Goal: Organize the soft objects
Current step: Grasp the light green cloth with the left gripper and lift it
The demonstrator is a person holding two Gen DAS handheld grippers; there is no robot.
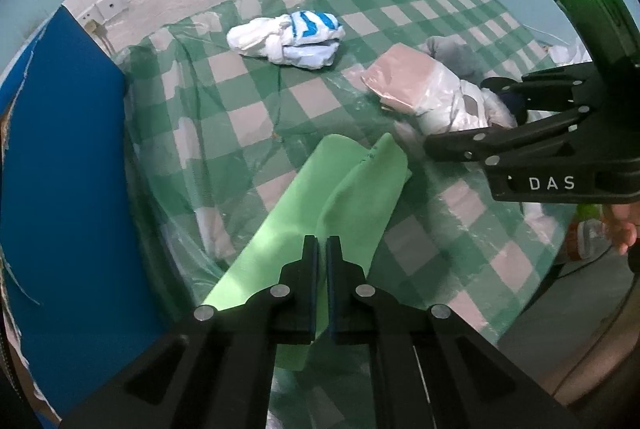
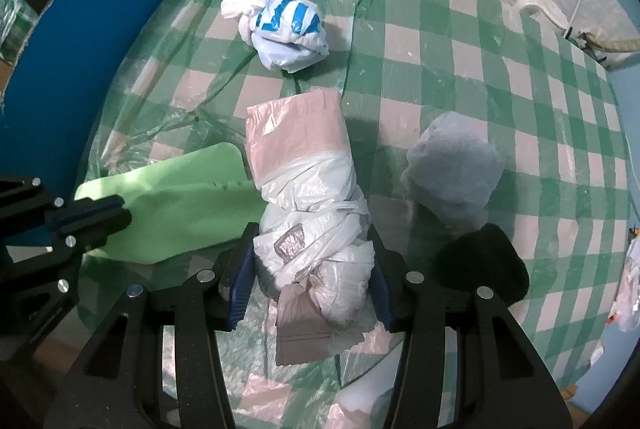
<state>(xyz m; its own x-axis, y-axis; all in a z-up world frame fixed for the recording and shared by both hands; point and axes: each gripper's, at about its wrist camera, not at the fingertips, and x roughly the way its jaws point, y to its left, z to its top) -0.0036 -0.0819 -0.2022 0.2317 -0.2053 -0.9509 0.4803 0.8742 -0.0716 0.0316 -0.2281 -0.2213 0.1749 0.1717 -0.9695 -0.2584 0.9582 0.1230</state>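
Grippers at work on the checked cloth (image 2: 460, 41): left gripper (image 1: 322, 249) clamps the green sheet (image 1: 360, 185), right gripper (image 2: 312, 269) apparently squeezes the plastic-wrapped bundle (image 2: 304, 169), lengthwise ahead.

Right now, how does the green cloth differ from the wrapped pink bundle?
The green cloth is a flat, bare, plain sheet; the wrapped pink bundle is bulky, rolled and bound in white plastic. The left gripper pinches the cloth thinly; the right gripper straddles the bundle widely. Both lie on the checkered cover.
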